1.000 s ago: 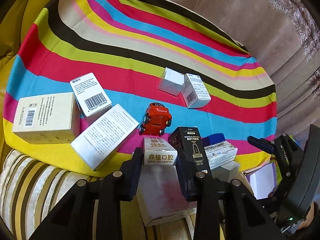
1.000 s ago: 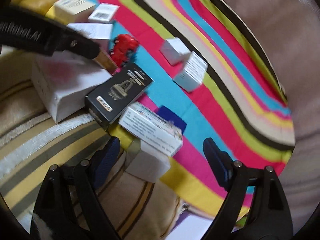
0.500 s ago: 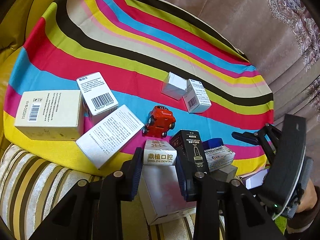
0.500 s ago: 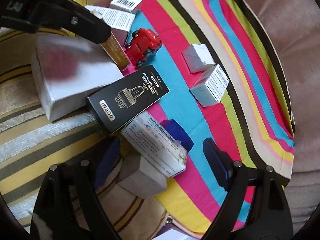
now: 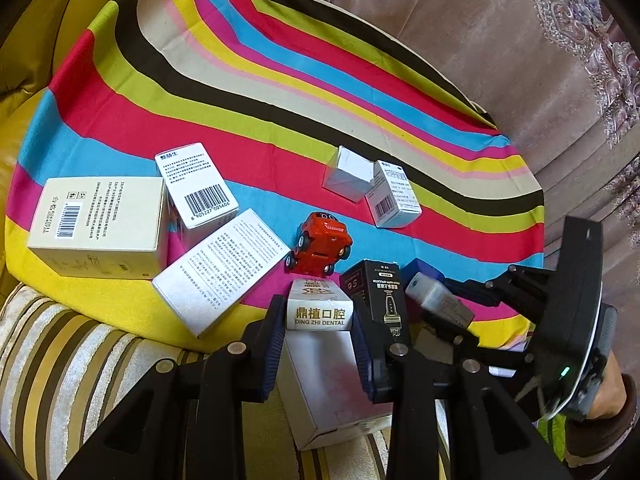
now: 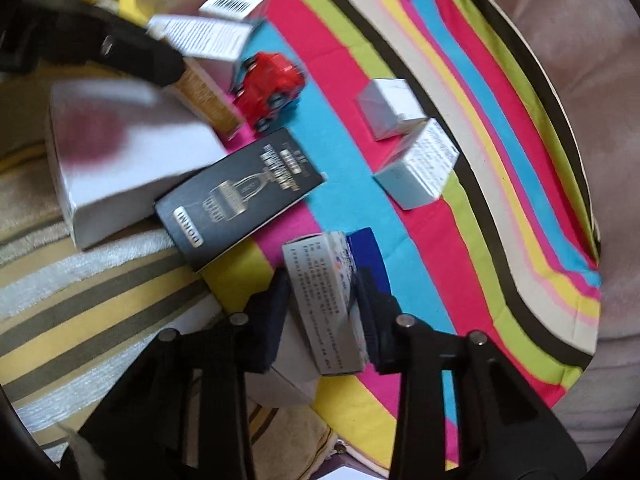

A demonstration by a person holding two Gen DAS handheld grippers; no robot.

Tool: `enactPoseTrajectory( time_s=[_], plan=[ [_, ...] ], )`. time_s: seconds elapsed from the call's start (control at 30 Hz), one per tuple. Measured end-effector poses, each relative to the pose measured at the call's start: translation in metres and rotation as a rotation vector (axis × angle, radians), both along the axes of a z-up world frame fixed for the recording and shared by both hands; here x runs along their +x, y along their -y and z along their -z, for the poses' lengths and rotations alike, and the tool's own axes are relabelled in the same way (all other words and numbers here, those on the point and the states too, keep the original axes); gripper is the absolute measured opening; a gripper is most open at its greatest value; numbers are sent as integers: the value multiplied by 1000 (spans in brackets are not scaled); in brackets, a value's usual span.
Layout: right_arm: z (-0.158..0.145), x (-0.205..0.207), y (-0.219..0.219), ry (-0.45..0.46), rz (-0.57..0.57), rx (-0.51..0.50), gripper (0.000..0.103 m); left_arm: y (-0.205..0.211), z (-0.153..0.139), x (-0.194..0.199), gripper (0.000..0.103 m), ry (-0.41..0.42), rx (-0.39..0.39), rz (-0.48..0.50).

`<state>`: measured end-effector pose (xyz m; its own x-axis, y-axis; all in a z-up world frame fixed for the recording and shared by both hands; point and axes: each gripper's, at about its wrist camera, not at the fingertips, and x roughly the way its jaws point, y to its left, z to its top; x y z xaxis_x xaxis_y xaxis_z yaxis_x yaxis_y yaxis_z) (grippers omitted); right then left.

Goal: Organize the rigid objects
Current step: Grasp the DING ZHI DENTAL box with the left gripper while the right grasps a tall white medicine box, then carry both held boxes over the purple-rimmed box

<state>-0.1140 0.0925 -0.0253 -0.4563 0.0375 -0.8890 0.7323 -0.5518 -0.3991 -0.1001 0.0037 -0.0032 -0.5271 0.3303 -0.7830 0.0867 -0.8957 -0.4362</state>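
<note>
My left gripper (image 5: 320, 320) is shut on a small white and gold dental box (image 5: 320, 312), held over a larger white box (image 5: 332, 384). My right gripper (image 6: 322, 312) is shut on a white medicine box (image 6: 324, 300) with blue print, which also shows in the left wrist view (image 5: 436, 304). A black trimmer box (image 6: 240, 196) lies between them. A red toy car (image 5: 320, 246) stands on the striped cloth (image 5: 280, 92). A blue box (image 6: 368, 252) lies beside the medicine box.
Three white boxes (image 5: 216, 268) lie at the cloth's left. Two small white boxes (image 5: 394, 200) sit right of centre. A striped cushion (image 5: 60, 360) is at the near edge. A small white box (image 6: 280, 376) lies under my right gripper.
My right gripper moved in and closed on the white medicine box, which was lying free between open jaws before. The left gripper kept its hold on the dental box.
</note>
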Motion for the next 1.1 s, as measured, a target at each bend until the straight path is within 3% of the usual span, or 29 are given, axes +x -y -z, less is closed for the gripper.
enactPoseTrajectory(
  time_s=[0.5,0.87,1.1],
  plan=[
    [-53,-8,-69,-53,374,-544,28,-1,-13,7,33,-80,3,-11],
    [-72,24,-102,-64,523,-766,28,-16,-33,18,33,-154,3,23],
    [-74,49,-134,-79,600,-804,28,-40,-44,26,33,-176,4,85]
  ],
)
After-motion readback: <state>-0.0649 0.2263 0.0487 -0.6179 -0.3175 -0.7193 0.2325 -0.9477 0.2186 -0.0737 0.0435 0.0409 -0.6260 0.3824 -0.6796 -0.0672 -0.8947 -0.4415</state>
